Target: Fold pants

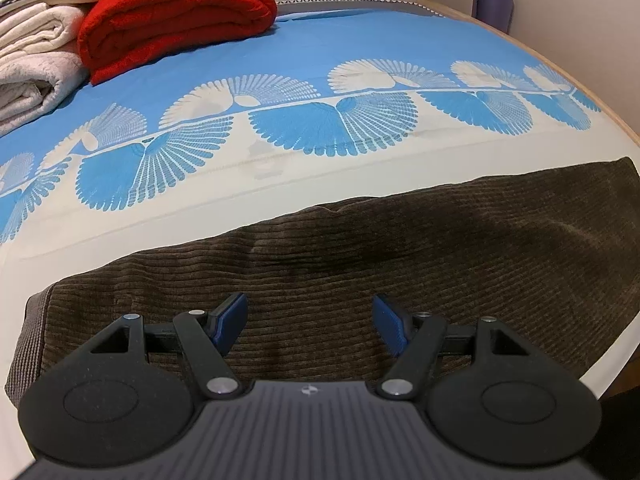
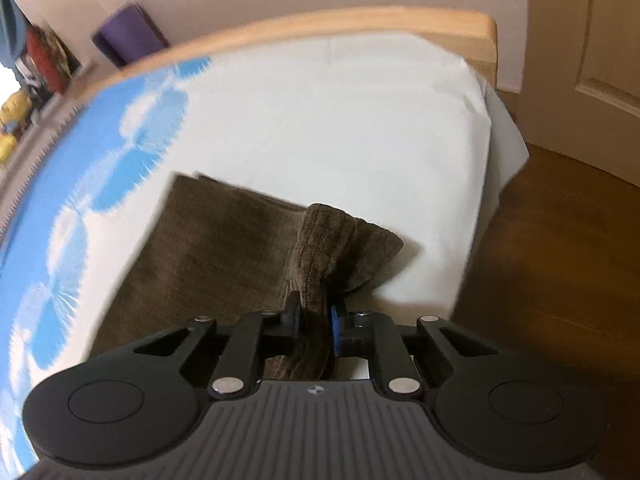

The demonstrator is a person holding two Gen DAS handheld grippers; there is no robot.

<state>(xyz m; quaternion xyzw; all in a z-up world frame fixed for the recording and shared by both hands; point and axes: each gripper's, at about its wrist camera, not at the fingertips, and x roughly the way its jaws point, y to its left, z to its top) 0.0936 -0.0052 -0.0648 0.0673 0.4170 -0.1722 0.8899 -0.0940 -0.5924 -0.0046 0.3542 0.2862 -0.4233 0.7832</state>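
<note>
Your right gripper (image 2: 316, 316) is pinched on a bunched hem of the brown corduroy pants (image 2: 224, 240), lying on the bed sheet (image 2: 340, 120). Your left gripper (image 1: 308, 320) hovers with jaws spread, empty, over the pants. Fold step: likely carry the hem toward 9 o'clock.

A bed sheet (image 1: 280, 40), blue with a white fan-patterned band, covers the bed. At upper left lie a folded red blanket (image 1: 176, 16) and, beside it, cream blankets (image 1: 32, 64). A wooden bed frame (image 2: 360, 24) curves along the top; purple block (image 2: 128, 34) upper left, wooden floor (image 2: 560, 272) at right.
</note>
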